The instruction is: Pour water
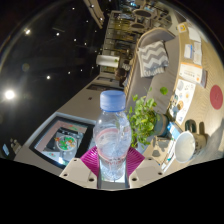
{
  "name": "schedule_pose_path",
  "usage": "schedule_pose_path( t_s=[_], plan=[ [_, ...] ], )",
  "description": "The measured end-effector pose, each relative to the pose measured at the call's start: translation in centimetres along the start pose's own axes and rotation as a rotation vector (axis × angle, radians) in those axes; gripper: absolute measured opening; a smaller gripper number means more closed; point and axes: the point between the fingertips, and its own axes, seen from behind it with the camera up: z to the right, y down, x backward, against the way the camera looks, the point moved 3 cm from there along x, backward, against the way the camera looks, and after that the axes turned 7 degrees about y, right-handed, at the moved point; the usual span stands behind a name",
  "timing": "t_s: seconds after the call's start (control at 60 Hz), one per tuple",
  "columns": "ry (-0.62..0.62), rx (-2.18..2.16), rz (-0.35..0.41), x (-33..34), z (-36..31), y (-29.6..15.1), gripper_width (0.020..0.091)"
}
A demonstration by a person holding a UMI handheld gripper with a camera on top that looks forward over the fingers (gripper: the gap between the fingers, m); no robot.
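Home living room, sofa (152, 55) with patterned cushion, potted plant (143, 115), low table (60, 140)

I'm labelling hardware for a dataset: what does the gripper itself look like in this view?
The gripper shows two pale, off-white angular fingers, blocky with flat faceted faces. Each carries a magenta pad on its inner side. No cables, markings, hand or sleeve are visible.

clear bottle (112, 140) with pale blue cap (112, 100), magenta claw pads (92, 158), green leafy plant (145, 115)

Green potted plant (145, 115), tablet (63, 140) on table.
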Motion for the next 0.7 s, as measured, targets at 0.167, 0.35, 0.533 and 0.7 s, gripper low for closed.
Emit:
schedule_pose_path(
  t_s=[0.167, 0.35, 0.533, 0.7],
  plan=[
    [0.051, 0.415, 0.119, 3.3, -3.3, -7.7, 0.0309],
    [0.219, 0.864, 0.215, 5.5, 1.2, -14.9, 0.0309],
    [0.404, 1.147, 0.171, 5.3, 11.7, -17.8, 0.031],
    [0.496, 1.25, 0.085, 4.9, 20.0, -17.9, 0.031]
  ],
)
